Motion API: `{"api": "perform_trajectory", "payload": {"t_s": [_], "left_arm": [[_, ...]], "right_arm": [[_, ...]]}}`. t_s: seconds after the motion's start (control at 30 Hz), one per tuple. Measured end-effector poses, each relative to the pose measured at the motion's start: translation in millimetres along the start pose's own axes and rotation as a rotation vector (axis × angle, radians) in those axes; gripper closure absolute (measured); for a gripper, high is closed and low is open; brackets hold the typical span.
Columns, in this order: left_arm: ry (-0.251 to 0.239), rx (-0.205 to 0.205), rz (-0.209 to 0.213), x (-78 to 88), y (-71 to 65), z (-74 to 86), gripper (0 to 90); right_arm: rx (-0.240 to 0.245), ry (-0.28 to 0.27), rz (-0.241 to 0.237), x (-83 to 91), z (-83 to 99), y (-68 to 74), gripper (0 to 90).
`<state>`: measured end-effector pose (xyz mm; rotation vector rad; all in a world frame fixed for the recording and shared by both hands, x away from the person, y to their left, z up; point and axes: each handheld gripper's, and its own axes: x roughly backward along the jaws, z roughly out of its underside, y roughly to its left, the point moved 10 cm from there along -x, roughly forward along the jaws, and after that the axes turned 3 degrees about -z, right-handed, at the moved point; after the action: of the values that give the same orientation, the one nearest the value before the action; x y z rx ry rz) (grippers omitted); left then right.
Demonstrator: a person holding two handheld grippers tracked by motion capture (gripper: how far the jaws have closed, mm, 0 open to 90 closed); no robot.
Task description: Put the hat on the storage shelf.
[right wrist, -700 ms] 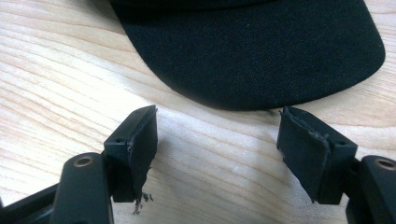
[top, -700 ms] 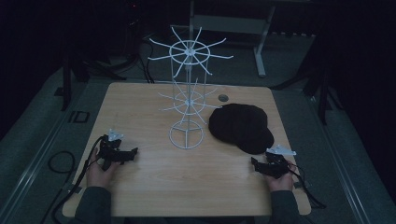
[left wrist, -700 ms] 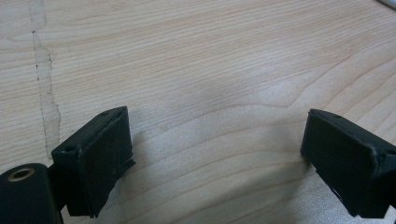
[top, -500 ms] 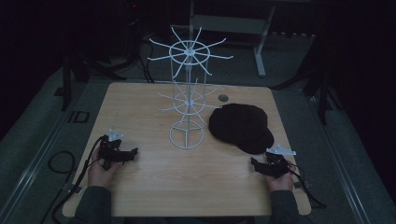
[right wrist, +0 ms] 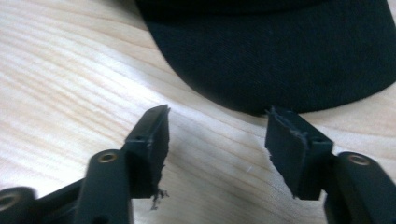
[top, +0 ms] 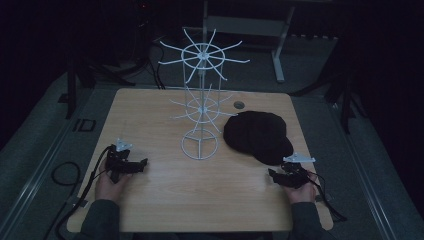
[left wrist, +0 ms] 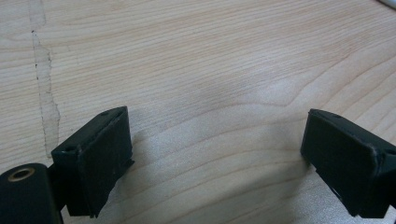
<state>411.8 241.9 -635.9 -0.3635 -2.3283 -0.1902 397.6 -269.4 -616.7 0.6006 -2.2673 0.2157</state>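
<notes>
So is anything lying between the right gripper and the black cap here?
Nothing visible. The right gripper has its jaws open just short of the black cap's brim edge, with bare wooden table between the jaws. The white wire rack stands off to the cap's side.

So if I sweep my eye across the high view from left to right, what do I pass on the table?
Left gripper → white wire rack → black cap → right gripper, its jaws open just short of the cap's brim.
</notes>
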Motion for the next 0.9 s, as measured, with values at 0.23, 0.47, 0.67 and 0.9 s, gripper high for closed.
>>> {"api": "perform_trajectory", "payload": {"t_s": [0.23,0.47,0.67,0.9], "left_arm": [[0.001,0.0,0.0,0.2,-0.1,0.2,9.6],[0.002,0.001,0.0,0.4,-0.2,0.3,9.6],[0.0,0.002,0.0,0.3,-0.4,0.2,9.6],[0.001,0.001,0.0,0.4,-0.3,0.2,9.6]], "right_arm": [[0.086,0.045,-0.011,12.9,-18.0,10.0,39.2],[0.112,0.019,-0.052,17.8,-49.1,16.6,33.2],[0.137,0.002,-0.065,18.4,-76.7,21.1,27.2],[0.168,0.005,-0.035,9.8,-103.1,17.9,17.1]]}}
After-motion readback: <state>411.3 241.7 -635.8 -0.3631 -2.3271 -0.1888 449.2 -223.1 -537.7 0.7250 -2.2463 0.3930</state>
